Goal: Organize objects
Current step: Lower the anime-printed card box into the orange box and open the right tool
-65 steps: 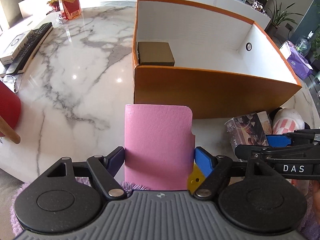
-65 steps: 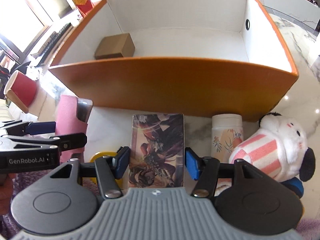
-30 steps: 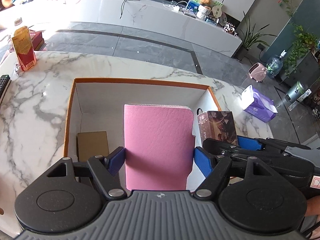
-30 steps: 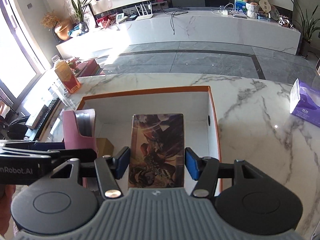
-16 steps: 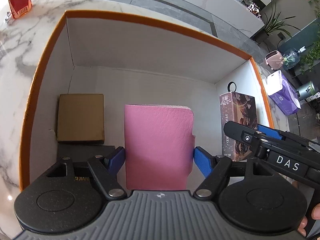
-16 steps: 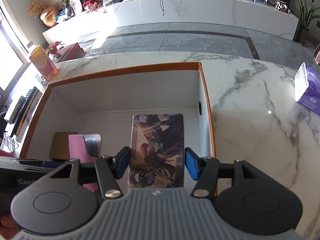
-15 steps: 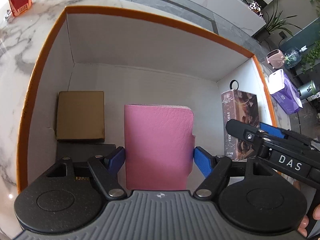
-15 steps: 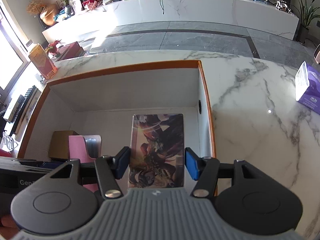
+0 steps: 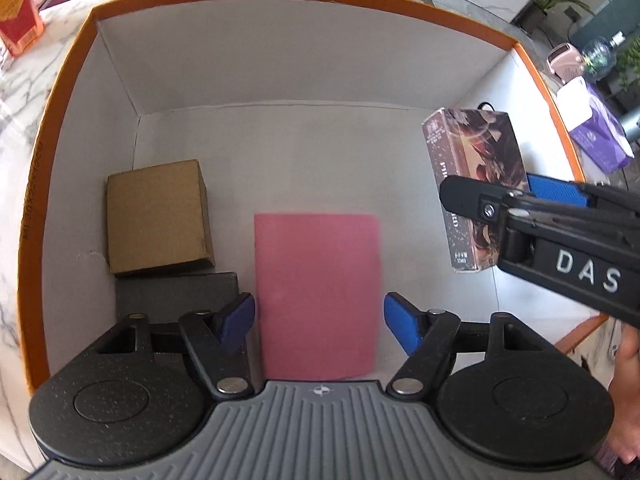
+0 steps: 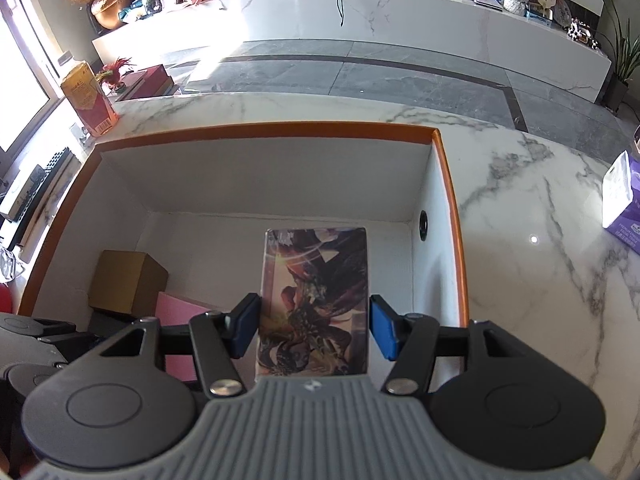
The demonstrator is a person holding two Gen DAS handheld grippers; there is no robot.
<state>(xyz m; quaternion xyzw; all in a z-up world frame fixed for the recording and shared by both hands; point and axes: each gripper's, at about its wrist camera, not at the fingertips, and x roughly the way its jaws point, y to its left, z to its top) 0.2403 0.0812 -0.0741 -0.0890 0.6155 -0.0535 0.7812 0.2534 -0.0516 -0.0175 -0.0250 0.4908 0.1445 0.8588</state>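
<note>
Left gripper point(image 9: 318, 322) over the orange box point(image 9: 60, 92), jaws open, gaps both sides of the pink notebook point(image 9: 316, 296), which looks flat on the box floor beside the brown carton point(image 9: 158, 216). Right gripper point(image 10: 313, 326) clamped on the printed card box point(image 10: 314, 304), held above the floor near the right wall.

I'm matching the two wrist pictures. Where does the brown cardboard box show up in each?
Left wrist: brown cardboard box, left of centre, on the orange bin's floor.
Right wrist: lower left, by the bin's left wall.
Shared landmark: the pink notebook, just right of it in both.
</note>
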